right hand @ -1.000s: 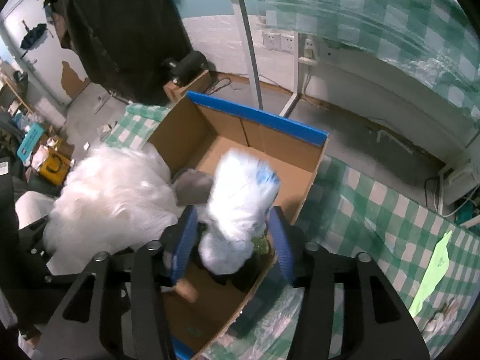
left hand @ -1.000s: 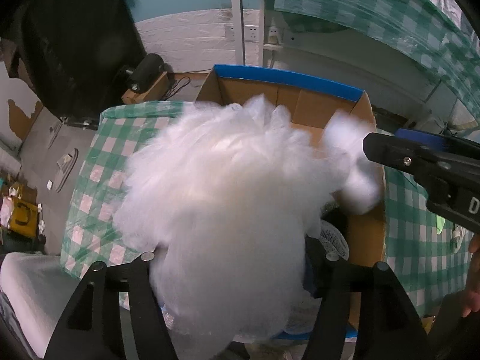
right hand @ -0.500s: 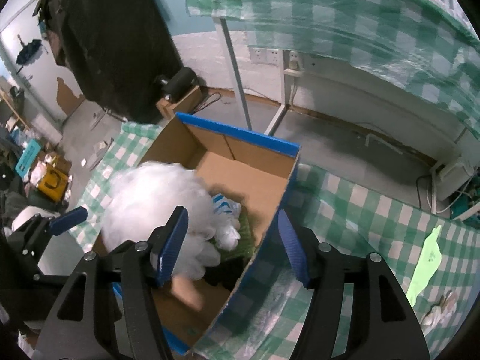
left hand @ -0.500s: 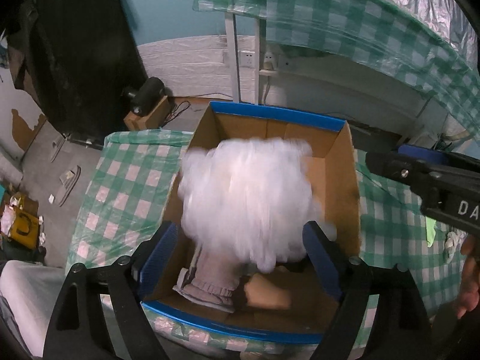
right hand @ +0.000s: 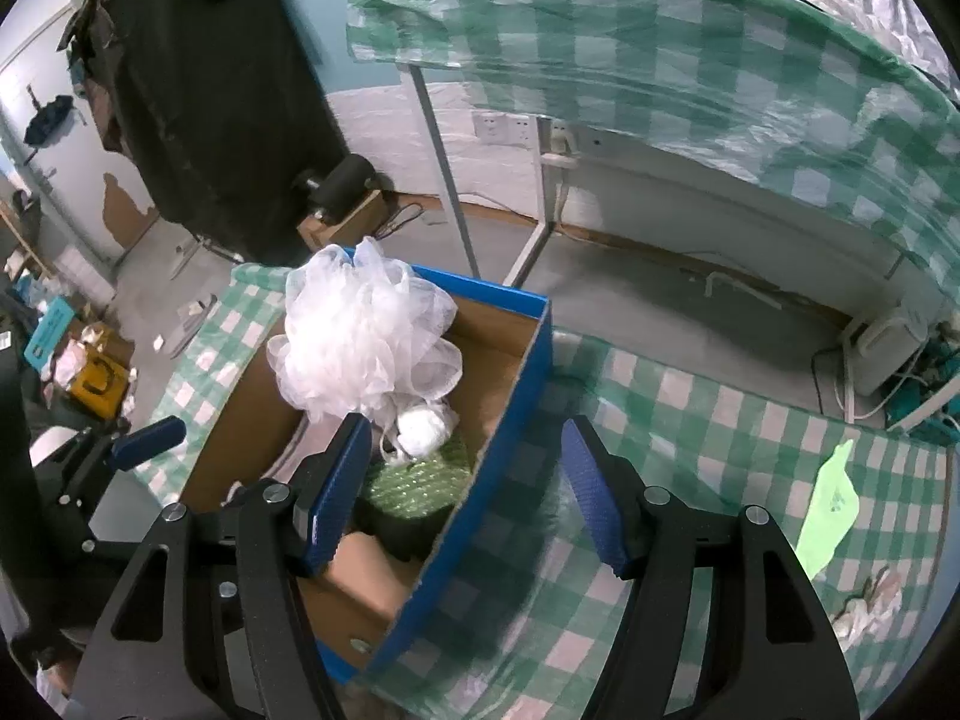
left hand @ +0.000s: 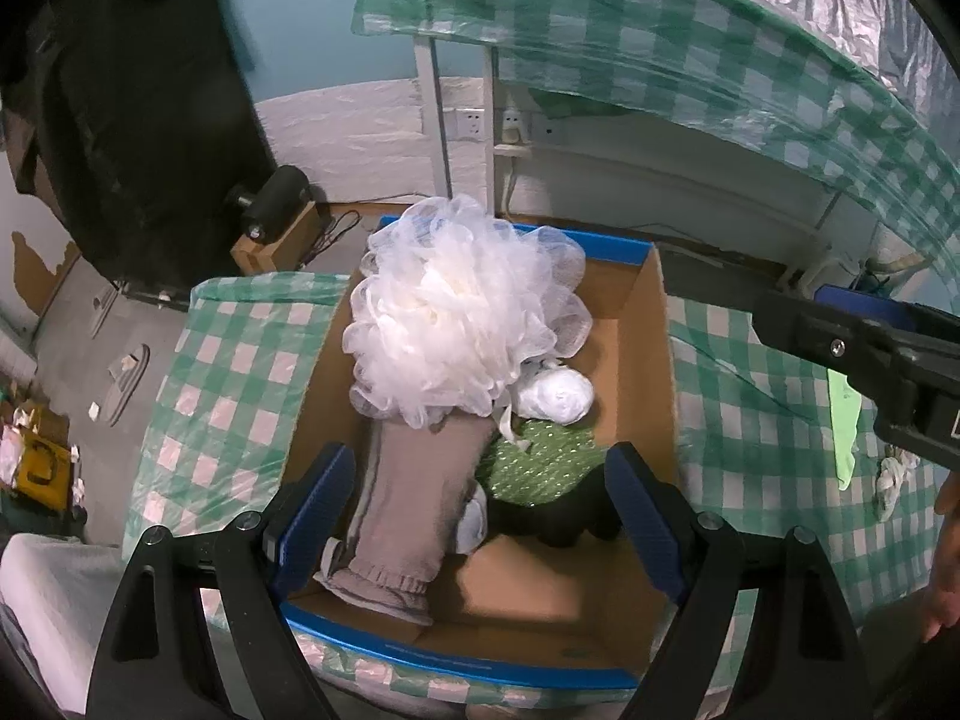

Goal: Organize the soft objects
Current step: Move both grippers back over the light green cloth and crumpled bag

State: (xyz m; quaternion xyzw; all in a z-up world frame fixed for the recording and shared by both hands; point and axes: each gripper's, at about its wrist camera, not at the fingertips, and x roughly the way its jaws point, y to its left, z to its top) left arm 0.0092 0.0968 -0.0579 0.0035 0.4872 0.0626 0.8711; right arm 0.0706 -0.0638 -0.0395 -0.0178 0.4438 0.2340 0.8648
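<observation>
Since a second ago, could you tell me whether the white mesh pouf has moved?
Yes: the white mesh pouf has dropped from the left gripper into the cardboard box.

We look down along the right hand-held gripper, whose blue-padded jaws are opening with nothing pressed between them; the near blue wall of the cardboard box passes through the gap. Inside the box sits a big white mesh pouf, reaching above the rim, with a small white bundle just beneath it and a green bubbly piece lower still (a black thing under it is too dark to name). The box stands on the green-checked tabletop. A pale green scrap lies well to the right. The left hand-held gripper shows at the left edge.
</observation>
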